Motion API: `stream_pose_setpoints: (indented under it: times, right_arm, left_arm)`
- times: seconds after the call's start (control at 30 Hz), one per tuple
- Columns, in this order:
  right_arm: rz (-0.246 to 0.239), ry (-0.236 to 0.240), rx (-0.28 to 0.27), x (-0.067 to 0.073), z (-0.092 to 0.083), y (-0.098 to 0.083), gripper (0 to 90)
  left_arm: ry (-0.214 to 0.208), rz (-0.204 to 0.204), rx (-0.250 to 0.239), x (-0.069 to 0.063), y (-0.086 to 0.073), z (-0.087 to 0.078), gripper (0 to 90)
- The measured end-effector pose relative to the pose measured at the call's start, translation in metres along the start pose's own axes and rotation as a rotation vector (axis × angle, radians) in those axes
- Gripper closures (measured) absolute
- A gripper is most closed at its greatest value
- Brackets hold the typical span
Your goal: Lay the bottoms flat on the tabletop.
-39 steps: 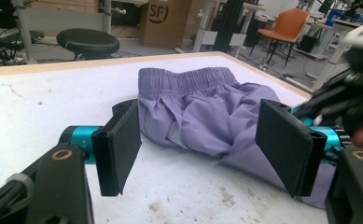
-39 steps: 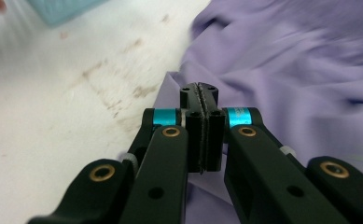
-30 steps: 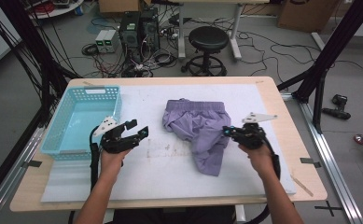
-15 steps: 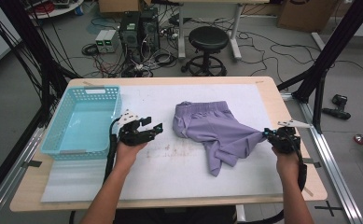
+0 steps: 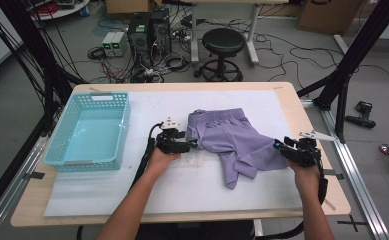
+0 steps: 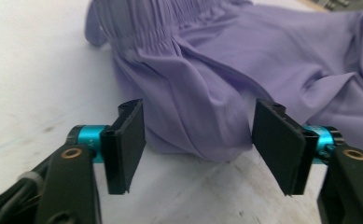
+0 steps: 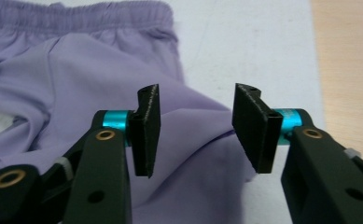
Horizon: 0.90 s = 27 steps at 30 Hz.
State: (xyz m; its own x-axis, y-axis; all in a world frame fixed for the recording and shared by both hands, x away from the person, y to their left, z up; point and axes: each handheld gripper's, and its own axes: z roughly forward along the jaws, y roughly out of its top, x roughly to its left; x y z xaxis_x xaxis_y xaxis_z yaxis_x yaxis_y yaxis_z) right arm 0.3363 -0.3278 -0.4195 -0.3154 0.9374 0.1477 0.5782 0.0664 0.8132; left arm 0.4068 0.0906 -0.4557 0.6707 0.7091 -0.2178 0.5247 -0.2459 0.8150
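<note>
Purple shorts [image 5: 234,142] lie spread on the white mat [image 5: 182,190] that covers the wooden table [image 5: 312,115], a little right of its middle, waistband toward twelve o'clock and one leg trailing down toward six.

Off at nine o'clock from the shorts a light blue basket [image 5: 62,150] sits on the mat, well apart from the cloth. Beyond the far edge of the table a black stool [image 5: 223,42] stands on the floor at twelve o'clock, with computer cases [image 5: 149,30] and loose cables at about eleven. Nothing lies between either gripper and the cloth.

At the shorts' nine o'clock side the left gripper [image 5: 192,145] is low over the mat, right at the waistband corner. In the left gripper view its fingers [image 6: 125,147] stand wide apart, and a fold of the fabric's edge bulges into the gap between them without either pad pressing on it.

At the shorts' four o'clock side the right gripper [image 5: 281,148] sits at the hem of the other leg. Its jaws have just been opening; in the right gripper view the fingers [image 7: 147,130] are parted, and the purple cloth lies below and between them, free of both pads.
</note>
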Motion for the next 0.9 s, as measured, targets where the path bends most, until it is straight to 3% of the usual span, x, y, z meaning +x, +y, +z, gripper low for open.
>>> stream_pose_setpoints:
  times: [0.1, 0.2, 0.33, 0.37, 0.43, 0.5, 0.57, 0.7, 0.83, 0.9]
  right_arm:
    - [-0.023, 0.041, 0.029, 0.005, 0.006, -0.002, 47.1]
    - [-0.069, 0.070, 0.097, 0.012, 0.017, -0.006, 46.2]
    - [-0.159, 0.073, 0.213, 0.023, 0.033, -0.013, 54.2]
    - [-0.171, 0.073, 0.235, 0.024, 0.035, -0.014, 58.8]
    - [-0.248, 0.055, 0.245, 0.028, 0.034, -0.016, 71.6]
    - [-0.266, 0.085, 0.261, 0.029, 0.031, -0.017, 87.2]
    - [-0.283, 0.104, 0.282, 0.031, 0.027, -0.018, 89.0]
    - [-0.336, 0.208, 0.328, 0.044, 0.014, -0.026, 89.2]
    - [-0.334, 0.345, 0.343, 0.054, 0.003, -0.038, 89.1]
    - [-0.362, 0.359, 0.336, 0.058, 0.000, -0.041, 88.9]
  left_arm:
    - [0.027, -0.001, 0.058, -0.001, 0.001, 0.007, 56.7]
    - [0.034, 0.009, 0.041, -0.002, 0.002, 0.005, 82.8]
    - [0.050, 0.017, 0.010, 0.001, 0.004, -0.004, 84.5]
    - [0.058, 0.013, -0.005, 0.003, 0.004, -0.010, 84.6]
    - [0.066, 0.006, -0.023, 0.008, 0.005, -0.019, 84.7]
    - [0.079, 0.002, -0.039, 0.014, 0.006, -0.029, 85.0]
    - [0.086, -0.003, -0.062, 0.019, 0.006, -0.040, 85.7]
    - [0.093, 0.001, -0.109, 0.027, 0.003, -0.059, 86.6]
    - [0.142, -0.047, -0.154, 0.040, -0.001, -0.076, 87.1]
    - [0.159, -0.064, -0.177, 0.045, 0.000, -0.081, 87.2]
